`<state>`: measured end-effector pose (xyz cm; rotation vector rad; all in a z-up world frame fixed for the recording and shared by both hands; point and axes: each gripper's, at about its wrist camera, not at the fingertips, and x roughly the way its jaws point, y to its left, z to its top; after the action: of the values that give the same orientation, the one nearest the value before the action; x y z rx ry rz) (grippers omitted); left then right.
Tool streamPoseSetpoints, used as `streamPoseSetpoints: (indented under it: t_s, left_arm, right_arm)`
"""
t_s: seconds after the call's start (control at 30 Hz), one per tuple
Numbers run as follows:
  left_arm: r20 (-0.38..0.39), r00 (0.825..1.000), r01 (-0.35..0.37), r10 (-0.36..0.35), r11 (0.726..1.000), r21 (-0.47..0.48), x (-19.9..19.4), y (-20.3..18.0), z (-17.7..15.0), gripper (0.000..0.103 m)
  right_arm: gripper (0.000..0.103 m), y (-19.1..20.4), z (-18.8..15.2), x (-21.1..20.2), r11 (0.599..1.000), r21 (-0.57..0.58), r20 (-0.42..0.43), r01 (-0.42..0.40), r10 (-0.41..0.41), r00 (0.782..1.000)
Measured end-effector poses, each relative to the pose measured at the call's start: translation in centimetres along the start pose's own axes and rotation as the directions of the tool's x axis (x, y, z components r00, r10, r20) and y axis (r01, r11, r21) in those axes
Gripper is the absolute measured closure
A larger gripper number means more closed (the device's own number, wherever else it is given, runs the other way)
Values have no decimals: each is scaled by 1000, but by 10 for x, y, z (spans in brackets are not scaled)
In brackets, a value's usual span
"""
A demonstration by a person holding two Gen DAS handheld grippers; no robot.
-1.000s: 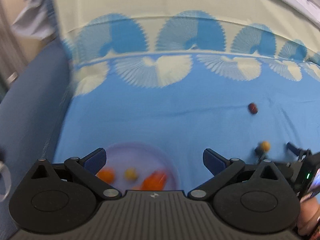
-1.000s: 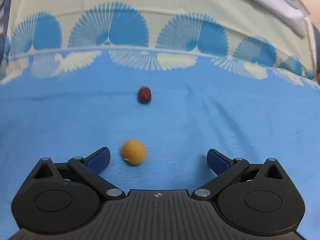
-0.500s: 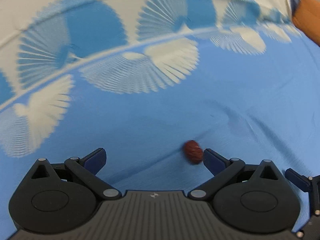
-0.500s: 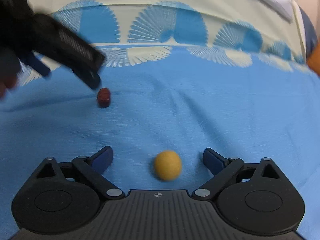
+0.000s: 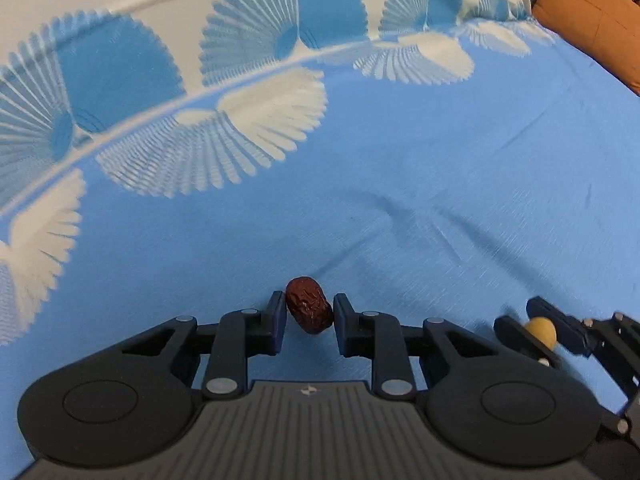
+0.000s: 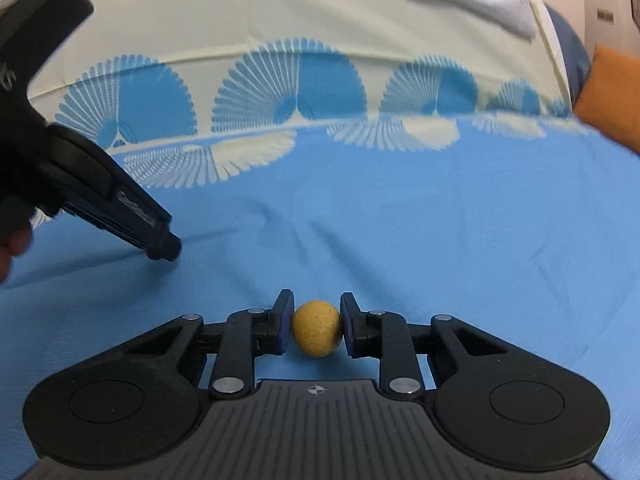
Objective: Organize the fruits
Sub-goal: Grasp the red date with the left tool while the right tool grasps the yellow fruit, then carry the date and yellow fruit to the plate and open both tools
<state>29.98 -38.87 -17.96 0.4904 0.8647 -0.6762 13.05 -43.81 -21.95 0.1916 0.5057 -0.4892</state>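
Left gripper: our left gripper [image 5: 309, 312], low centre of the left wrist view, has its jaws drawn in narrow around the red date [image 5: 309, 310]; both pads touch it.
Red date: we see it wrinkled and dark, lying on the blue cloth [image 5: 400, 168] between those fingers.
Right gripper: our right gripper [image 6: 316, 328], low centre of the right wrist view, pinches the yellow ball fruit [image 6: 316, 328] between its blue pads; in the left wrist view we see it at lower right.
Yellow ball fruit: resting on the cloth, gripped on both sides.
Surroundings: fan-patterned border across the upper frame; an orange cushion [image 5: 588, 16] at upper right.
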Motion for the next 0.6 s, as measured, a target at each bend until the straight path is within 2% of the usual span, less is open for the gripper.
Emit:
streamPoseSetpoints:
  t_s: [0.1,0.17,0.3,0.43,0.5,0.6]
  left_arm:
    - [16,999,-40,40,999,3,-33,3,-4,76]
    - [19,998,-60,61,998,-8,-66,8,-13,76]
    - [40,994,-101,102,995,-26,-145,18,-50,76]
    - [52,988,-146,149,988,-47,-217,24,-104,75]
    - [54,987,-146,150,987,-74,-250,26,-130,76]
    - [61,990,-116,125,984,-138,-289,30,-160,75]
  right_arm:
    - [76,0,0,-5,999,-14,49,-48,49,998]
    - [76,1,-1,-10,996,-19,50,-88,89,995]
    - [76,0,5,-26,998,-34,0,-50,50,999]
    - [76,-6,25,-100,993,-86,95,-80,88,992]
    - [76,-7,34,-145,988,-115,115,-100,113,987]
    - [76,-4,40,-207,973,-117,124,-198,212,969]
